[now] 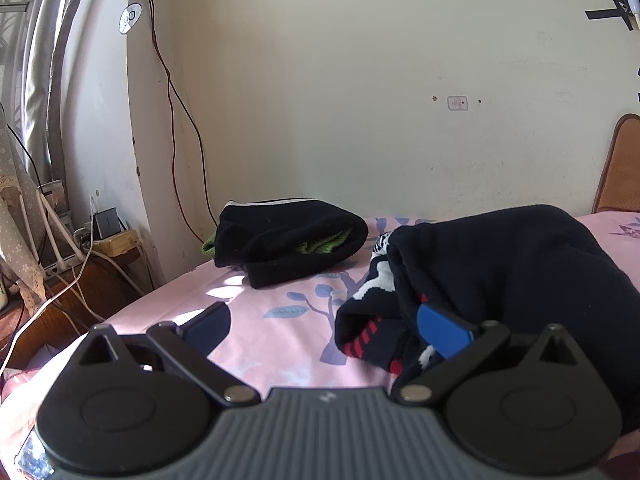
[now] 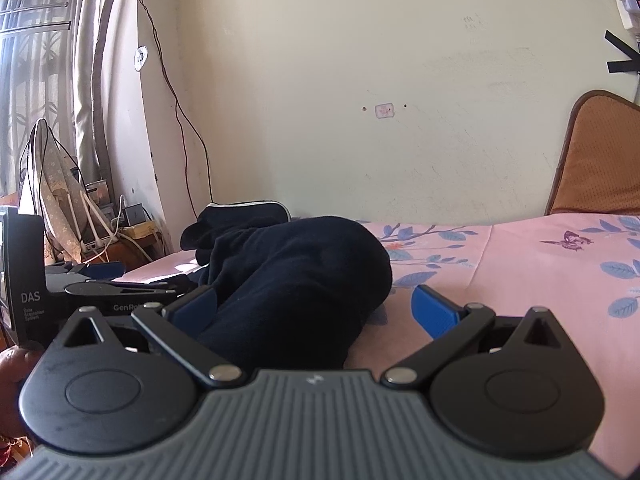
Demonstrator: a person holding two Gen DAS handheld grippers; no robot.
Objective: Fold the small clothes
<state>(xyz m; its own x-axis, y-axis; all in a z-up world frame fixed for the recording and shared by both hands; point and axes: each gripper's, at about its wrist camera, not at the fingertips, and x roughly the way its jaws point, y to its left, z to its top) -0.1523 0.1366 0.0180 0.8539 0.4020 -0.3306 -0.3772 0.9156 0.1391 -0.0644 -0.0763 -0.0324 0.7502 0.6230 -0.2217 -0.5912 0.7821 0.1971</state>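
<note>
A crumpled dark navy garment [image 1: 500,276] with white and red pattern lies on the pink floral bed sheet [image 1: 280,320]. My left gripper [image 1: 324,328] is open, low over the sheet; its right blue finger [image 1: 440,330] touches the garment's left edge. A folded black garment [image 1: 288,240] with green inside lies farther back near the wall. In the right wrist view the navy garment [image 2: 296,280] bulges between the fingers of my open right gripper [image 2: 316,308], which straddles it. The left gripper's body [image 2: 100,292] shows at the left.
The wall runs close behind the bed. A brown cushion [image 2: 596,160] stands at the right. At the left, a low wooden table [image 1: 80,280] carries cables, a router and boxes, beside curtains. The bed's left edge drops off near my left gripper.
</note>
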